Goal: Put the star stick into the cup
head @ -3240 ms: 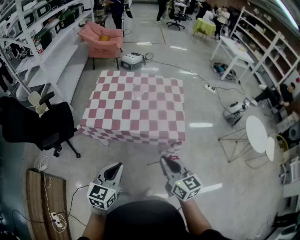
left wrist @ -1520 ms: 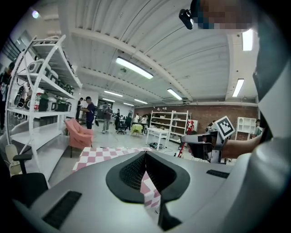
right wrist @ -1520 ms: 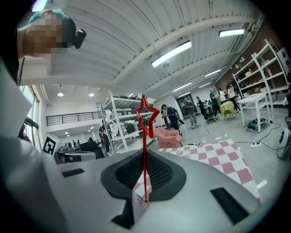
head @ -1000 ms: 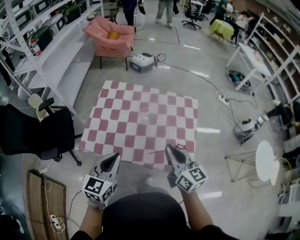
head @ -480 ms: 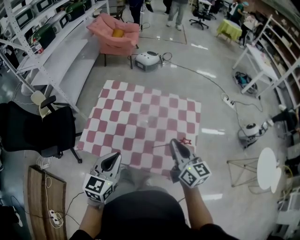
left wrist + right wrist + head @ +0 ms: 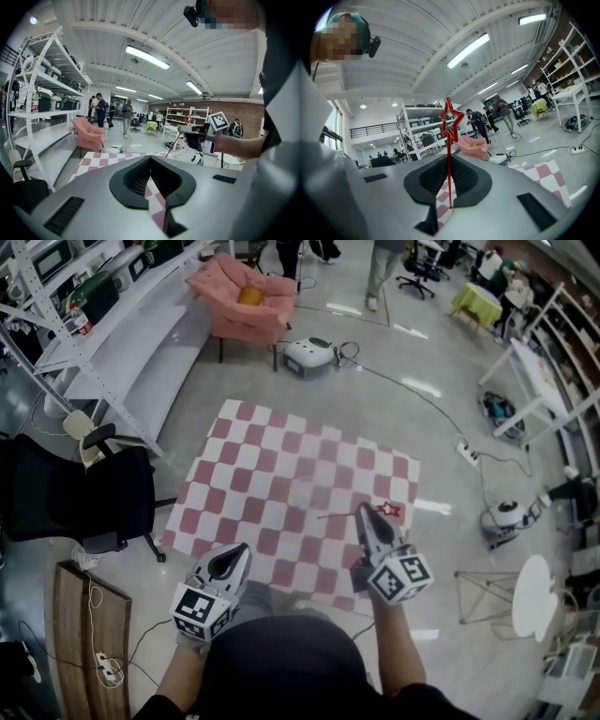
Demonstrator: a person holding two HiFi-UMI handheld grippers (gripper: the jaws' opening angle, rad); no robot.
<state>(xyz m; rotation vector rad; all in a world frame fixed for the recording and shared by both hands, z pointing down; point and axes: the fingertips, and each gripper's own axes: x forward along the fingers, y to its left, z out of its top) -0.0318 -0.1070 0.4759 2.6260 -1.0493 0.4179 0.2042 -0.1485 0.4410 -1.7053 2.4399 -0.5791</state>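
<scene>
A table under a red-and-white checked cloth (image 6: 244, 474) stands ahead of me. Near its middle I make out a faint clear cup (image 6: 311, 491). My right gripper (image 6: 362, 509) is shut on the red star stick (image 6: 386, 510) and hangs over the cloth's near right part. In the right gripper view the star stick (image 6: 450, 140) stands upright between the jaws, star on top. My left gripper (image 6: 238, 551) hovers at the table's near edge, and in the left gripper view its jaws (image 6: 150, 158) meet with nothing between them. That view also shows the right gripper (image 6: 193, 133) with the stick.
A black office chair (image 6: 80, 502) stands left of the table, with white shelving (image 6: 84, 329) behind it. A pink armchair (image 6: 246, 301) and a white floor device (image 6: 310, 356) lie beyond. Cables and a power strip (image 6: 467, 454) run at right. A wooden board (image 6: 80, 643) lies lower left.
The table has come closer as I walked toward it. Both grippers have moved forward, and the right one with the star stick is now over the cloth.
</scene>
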